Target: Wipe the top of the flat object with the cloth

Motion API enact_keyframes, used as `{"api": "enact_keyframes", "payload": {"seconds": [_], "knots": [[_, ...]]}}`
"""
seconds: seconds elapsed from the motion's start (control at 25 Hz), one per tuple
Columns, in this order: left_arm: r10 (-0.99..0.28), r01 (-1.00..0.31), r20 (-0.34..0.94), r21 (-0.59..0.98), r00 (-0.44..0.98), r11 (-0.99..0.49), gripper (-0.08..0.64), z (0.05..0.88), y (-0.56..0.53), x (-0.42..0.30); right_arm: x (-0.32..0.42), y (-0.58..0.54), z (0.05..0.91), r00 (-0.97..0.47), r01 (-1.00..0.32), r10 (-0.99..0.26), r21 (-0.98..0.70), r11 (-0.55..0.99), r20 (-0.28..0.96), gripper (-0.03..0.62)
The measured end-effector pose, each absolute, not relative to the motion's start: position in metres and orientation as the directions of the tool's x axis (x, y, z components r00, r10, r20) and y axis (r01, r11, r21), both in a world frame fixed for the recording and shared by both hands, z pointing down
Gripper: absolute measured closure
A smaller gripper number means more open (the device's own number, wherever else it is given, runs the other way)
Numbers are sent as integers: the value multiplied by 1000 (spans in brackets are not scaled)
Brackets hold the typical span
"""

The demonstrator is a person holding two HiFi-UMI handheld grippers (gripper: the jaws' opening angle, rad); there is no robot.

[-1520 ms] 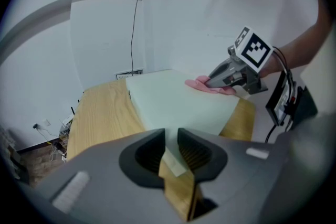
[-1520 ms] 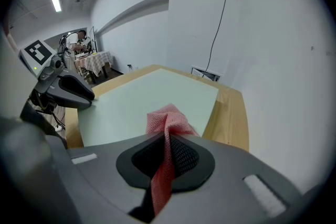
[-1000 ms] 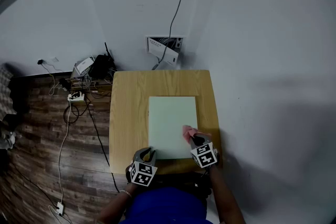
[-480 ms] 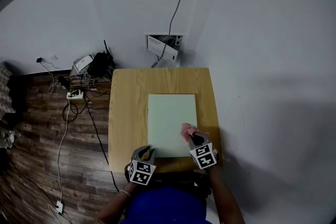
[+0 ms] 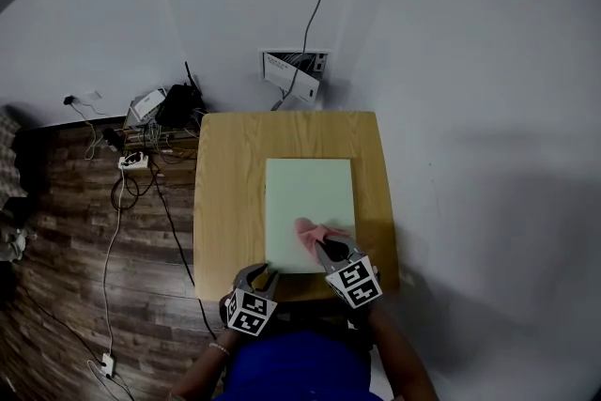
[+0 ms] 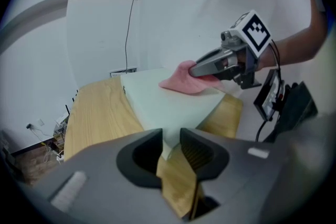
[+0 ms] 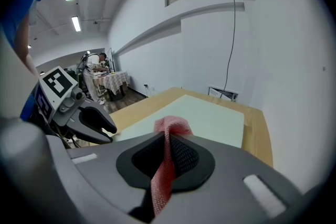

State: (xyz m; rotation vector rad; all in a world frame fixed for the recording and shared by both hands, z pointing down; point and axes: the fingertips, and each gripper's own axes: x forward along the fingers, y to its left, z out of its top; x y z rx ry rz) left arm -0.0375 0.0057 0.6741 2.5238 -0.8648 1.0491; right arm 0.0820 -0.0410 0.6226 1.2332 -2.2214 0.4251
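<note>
The cloth [image 5: 308,231] lies on the near end of the flat object [image 5: 310,188], which rests on the table [image 5: 225,192]

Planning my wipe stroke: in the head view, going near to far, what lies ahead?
right gripper → pink cloth → pale green board → wooden table far edge → wall box
</note>
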Motion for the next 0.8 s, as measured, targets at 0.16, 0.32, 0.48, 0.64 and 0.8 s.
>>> {"api": "enact_keyframes", "payload": {"seconds": [0.16, 0.32, 0.48, 0.64, 0.8], "knots": [[-414, -610, 721, 15, 555, -792, 456, 675, 5, -37, 53, -36, 619, -519, -802, -624, -80, 592, 583, 577], [-408, -600, 726, 7, 553, -800, 457, 676, 5, -36, 27, -35, 618, -587, -752, -595, -96, 653, 548, 577], [-404, -598, 731, 6, 550, -802, 463, 676, 6, -35, -4, -29, 621, -634, -704, -549, -114, 700, 545, 577], [-405, -598, 733, 3, 547, -802, 466, 676, 6, -35, -30, -23, 636, -632, -664, -500, -81, 743, 592, 577], [-405, -607, 734, 13, 545, -794, 466, 678, 6, -34, -40, -19, 657, -610, -674, -481, -92, 733, 630, 577]]}}
